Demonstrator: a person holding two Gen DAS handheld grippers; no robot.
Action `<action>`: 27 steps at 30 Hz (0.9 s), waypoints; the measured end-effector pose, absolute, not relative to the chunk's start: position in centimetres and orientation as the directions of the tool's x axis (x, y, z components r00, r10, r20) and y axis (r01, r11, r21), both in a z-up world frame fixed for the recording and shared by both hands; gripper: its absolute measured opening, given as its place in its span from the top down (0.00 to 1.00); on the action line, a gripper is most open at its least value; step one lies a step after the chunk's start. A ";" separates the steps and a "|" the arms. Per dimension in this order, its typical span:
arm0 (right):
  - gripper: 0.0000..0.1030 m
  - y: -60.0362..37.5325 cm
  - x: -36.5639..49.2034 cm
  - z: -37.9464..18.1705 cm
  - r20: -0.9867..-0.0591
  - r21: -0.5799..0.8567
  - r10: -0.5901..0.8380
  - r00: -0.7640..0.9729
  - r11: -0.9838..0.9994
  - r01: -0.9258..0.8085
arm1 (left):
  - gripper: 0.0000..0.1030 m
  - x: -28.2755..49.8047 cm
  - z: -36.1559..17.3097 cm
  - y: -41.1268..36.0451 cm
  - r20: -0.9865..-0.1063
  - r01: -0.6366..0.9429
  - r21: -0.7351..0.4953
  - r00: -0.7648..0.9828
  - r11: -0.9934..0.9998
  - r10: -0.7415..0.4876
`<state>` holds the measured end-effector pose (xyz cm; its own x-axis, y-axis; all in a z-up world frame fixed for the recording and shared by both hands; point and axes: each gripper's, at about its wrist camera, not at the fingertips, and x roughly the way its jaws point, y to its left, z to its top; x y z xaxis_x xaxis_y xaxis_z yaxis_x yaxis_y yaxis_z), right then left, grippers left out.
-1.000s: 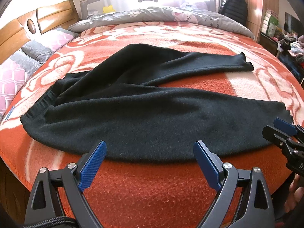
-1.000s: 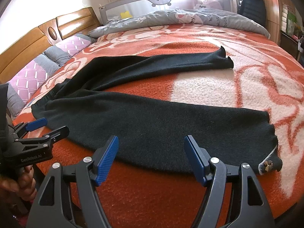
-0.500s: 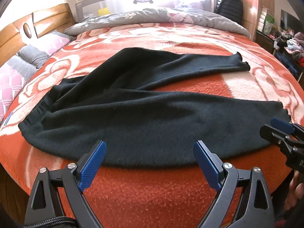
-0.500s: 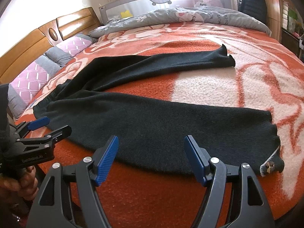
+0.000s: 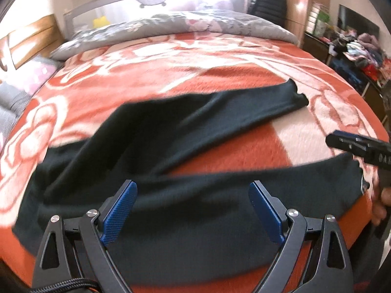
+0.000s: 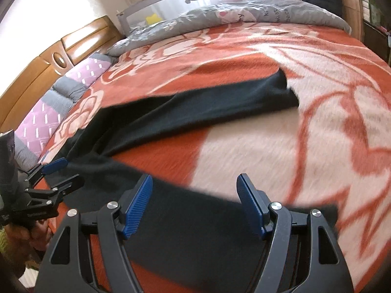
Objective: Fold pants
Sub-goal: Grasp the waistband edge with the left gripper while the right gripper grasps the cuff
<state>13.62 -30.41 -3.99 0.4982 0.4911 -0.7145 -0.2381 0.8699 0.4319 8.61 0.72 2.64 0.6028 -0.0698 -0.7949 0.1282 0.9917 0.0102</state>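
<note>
Orange floral blanket (image 5: 220, 80) carries black pants (image 5: 195, 210); left gripper (image 5: 193, 210) and right gripper (image 6: 195, 202) both spread apart.

We read partial words only on the grey quilt (image 6: 244, 17) at the bed's far edge: "what", "deca".

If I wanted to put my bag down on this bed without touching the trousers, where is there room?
Bare blanket lies between the far trouser leg and the grey quilt at the back, and to the right past the leg ends. A narrower wedge opens between the two legs. The near edge is crowded: the near leg and both open tongs, left and right, sit there.
</note>
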 end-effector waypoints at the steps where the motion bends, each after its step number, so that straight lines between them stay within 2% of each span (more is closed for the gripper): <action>1: 0.30 -30.9 14.6 -3.9 -0.711 0.447 0.498 0.496 0.865 -0.228 | 0.09 9.8 2.9 0.6 -0.797 0.143 0.006 0.599 0.990 -0.082; 15: 0.30 -36.4 27.4 -5.0 -0.752 0.437 0.452 0.480 0.887 -0.150 | 0.11 24.7 2.6 -2.1 -0.833 0.290 0.048 0.540 0.956 -0.122; 25: 0.30 -37.4 35.2 -9.4 -0.793 0.450 0.458 0.402 0.885 -0.119 | 0.13 33.4 -2.6 -2.0 -0.917 0.359 -0.064 0.347 0.931 -0.197; 26: 0.33 -37.4 35.8 -9.8 -0.796 0.451 0.459 0.394 0.885 -0.119 | 0.14 33.9 -3.2 -1.9 -0.925 0.359 -0.069 0.326 0.931 -0.194; 27: 0.42 -37.2 36.1 -10.1 -0.800 0.447 0.459 0.387 0.886 -0.126 | 0.20 34.5 -3.9 -1.8 -0.934 0.361 -0.073 0.301 0.930 -0.190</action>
<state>36.15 -37.23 -10.10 0.3867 0.4588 -0.7999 -0.1255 0.8856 0.4473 34.49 -1.85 -3.89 0.3014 -0.1902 -0.9343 0.3611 0.9297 -0.0728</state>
